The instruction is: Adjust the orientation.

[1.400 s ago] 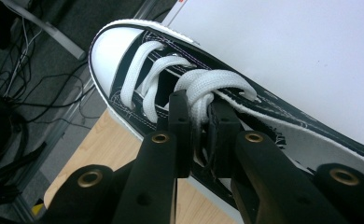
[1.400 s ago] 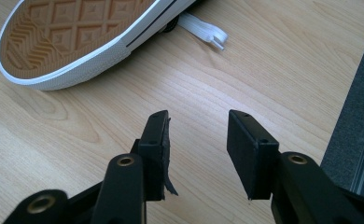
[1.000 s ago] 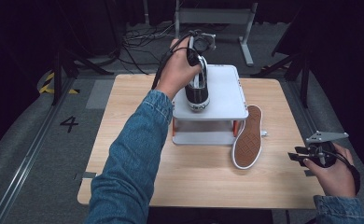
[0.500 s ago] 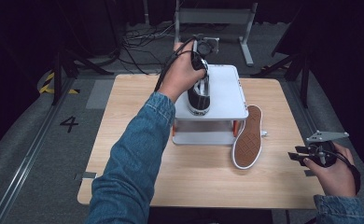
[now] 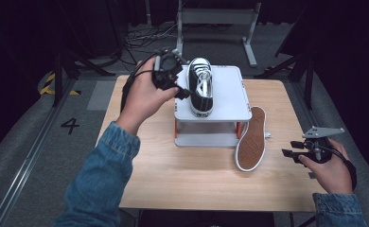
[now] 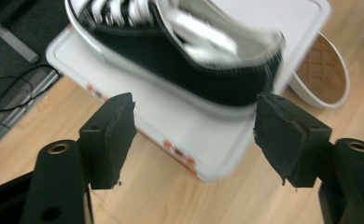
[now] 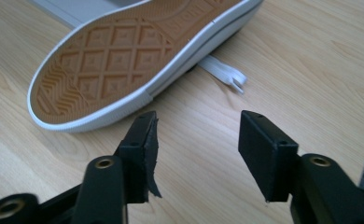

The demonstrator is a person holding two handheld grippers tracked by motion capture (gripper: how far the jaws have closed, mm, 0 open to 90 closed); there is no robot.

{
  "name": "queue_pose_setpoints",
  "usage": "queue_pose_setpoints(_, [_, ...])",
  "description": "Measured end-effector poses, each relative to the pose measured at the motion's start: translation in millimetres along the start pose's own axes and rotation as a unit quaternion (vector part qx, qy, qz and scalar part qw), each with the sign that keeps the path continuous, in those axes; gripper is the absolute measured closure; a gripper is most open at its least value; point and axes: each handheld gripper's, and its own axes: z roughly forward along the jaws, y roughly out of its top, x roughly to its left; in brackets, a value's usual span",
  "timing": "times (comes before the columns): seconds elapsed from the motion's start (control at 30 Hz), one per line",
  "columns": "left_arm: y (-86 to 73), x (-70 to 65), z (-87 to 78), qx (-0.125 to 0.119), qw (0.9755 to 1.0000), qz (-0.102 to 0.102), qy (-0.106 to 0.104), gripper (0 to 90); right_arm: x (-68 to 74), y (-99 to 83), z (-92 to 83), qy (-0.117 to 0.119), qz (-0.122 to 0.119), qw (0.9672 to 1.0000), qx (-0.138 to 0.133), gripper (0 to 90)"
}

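Black sneaker [image 5: 200, 87] is standing on the white stand [image 5: 230, 90], left gripper [image 5: 179, 92] just beside it, fingers just opening, released. Left gripper view: sneaker lying beyond the fingers [image 6: 109, 135]. Right gripper view: open fingers [image 7: 142, 140] are facing the overturned sneaker [image 7: 124, 60] on the worktop [image 7: 287, 60], lengthwise away.

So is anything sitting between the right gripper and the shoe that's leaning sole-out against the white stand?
Nothing visible. Bare wooden table lies between the open right gripper and the brown-soled shoe.
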Motion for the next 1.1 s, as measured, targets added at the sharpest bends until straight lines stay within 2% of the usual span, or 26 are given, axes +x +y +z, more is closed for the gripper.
queue_pose_setpoints(0.1, [-31.1, -3.7, -5.1, 0.003, 0.9998, -0.009, 0.016, 26.4, 3.2, 6.4, 6.6, 0.007, -0.012, 0.9999, -0.006, 46.4])
queue_pose_setpoints(0.13, [-44.9, -5.1, -5.0, 0.007, 0.9995, -0.02, 0.025, 25.9, 4.4, 9.2, 8.1, 0.01, -0.01, 0.9999, -0.001, 47.9])
queue_pose_setpoints(0.2, [-62.7, -8.4, -2.4, 0.015, 0.9986, -0.032, 0.041, 25.9, 6.3, 16.8, 11.4, 0.006, -0.025, 0.9997, 0.0, 50.0])
queue_pose_setpoints(0.27, [-76.1, -14.1, 1.4, 0.027, 0.9972, -0.036, 0.06, 25.9, 6.5, 22.9, 13.1, 0.002, 0.003, 0.9999, 0.016, 53.2])
queue_pose_setpoints(0.3, [-85.0, -17.8, 4.8, 0.035, 0.9968, -0.035, 0.063, 25.9, 5.9, 26.0, 13.7, 0.001, 0.007, 0.9998, 0.02, 55.7])
queue_pose_setpoints(0.33, [-94.0, -20.8, 9.1, 0.036, 0.9969, -0.044, 0.055, 25.6, 4.3, 31.9, 15.0, 0.003, 0.004, 0.9998, 0.017, 58.0])
queue_pose_setpoints(0.37, [-94.0, -20.8, 9.1, 0.036, 0.9969, -0.044, 0.055, 25.3, 4.3, 31.9, 15.0, 0.003, 0.004, 0.9998, 0.017, 58.0])
queue_pose_setpoints(0.4, [-104.7, -22.5, 14.4, 0.042, 0.9968, -0.053, 0.042, 25.3, 2.7, 37.7, 16.9, 0.009, 0.002, 0.9999, 0.013, 59.8])
queue_pose_setpoints(0.43, [-111.7, -22.7, 17.5, 0.047, 0.9963, -0.06, 0.04, 25.2, 1.2, 43.5, 20.1, 0.014, 0.002, 0.9998, 0.015, 62.0])
queue_pose_setpoints(0.6, [-145.5, -18.5, 31.4, 0.066, 0.9924, -0.096, 0.039, 25.0, 0.7, 56.6, 36.0, 0.028, -0.007, 0.999, 0.035, 69.0])
queue_pose_setpoints(0.63, [-152.9, -15.6, 35.7, 0.067, 0.9908, -0.114, 0.03, 25.6, 0.9, 57.7, 38.2, 0.029, -0.009, 0.9987, 0.04, 70.3])
queue_pose_setpoints(0.73, [-162.3, -10.4, 44.4, 0.089, 0.9881, -0.121, 0.036, 24.8, 3.3, 60.5, 45.7, 0.024, -0.019, 0.9983, 0.049, 75.7])
queue_pose_setpoints(0.8, [-172.6, -6.7, 54.5, 0.104, 0.985, -0.131, 0.044, 23.8, 5.9, 59.8, 47.6, 0.025, -0.026, 0.9984, 0.044, 80.1])
queue_pose_setpoints(0.83, [-178.9, -5.3, 60.2, 0.113, 0.9826, -0.141, 0.041, 22.7, 6.7, 59.1, 48.3, 0.025, -0.028, 0.9984, 0.042, 82.4])
queue_pose_setpoints(0.87, [-182.7, -4.1, 62.7, 0.112, 0.9814, -0.151, 0.039, 23.6, 7.7, 58.4, 49.3, 0.024, -0.028, 0.9986, 0.038, 84.2])
queue_pose_setpoints(0.9, [-188.9, -2.8, 65.9, 0.104, 0.9792, -0.17, 0.039, 24.2, 8.3, 58.2, 49.7, 0.025, -0.028, 0.9987, 0.036, 85.5])
queue_pose_setpoints(0.93, [-192.2, -2.0, 67.0, 0.102, 0.9786, -0.174, 0.042, 24.0, 9.5, 58.0, 51.0, 0.025, -0.029, 0.9987, 0.032, 86.9])
queue_pose_setpoints(1.0, [-200.7, -3.3, 71.2, 0.109, 0.979, -0.155, 0.073, 22.8, 12.0, 59.0, 54.1, 0.032, -0.033, 0.9984, 0.033, 89.2])
queue_pose_setpoints(1.03, [-203.3, -3.2, 73.0, 0.107, 0.978, -0.16, 0.079, 23.2, 13.0, 59.6, 55.9, 0.035, -0.034, 0.9983, 0.033, 89.9])
queue_pose_setpoints(1.07, [-203.3, -3.2, 73.0, 0.107, 0.978, -0.16, 0.079, 23.6, 13.0, 59.6, 55.9, 0.035, -0.034, 0.9983, 0.033, 89.9])
queue_pose_setpoints(1.1, [-206.9, -1.5, 76.2, 0.115, 0.9766, -0.165, 0.075, 23.5, 14.6, 60.0, 61.0, 0.04, -0.036, 0.9977, 0.04, 90.0])
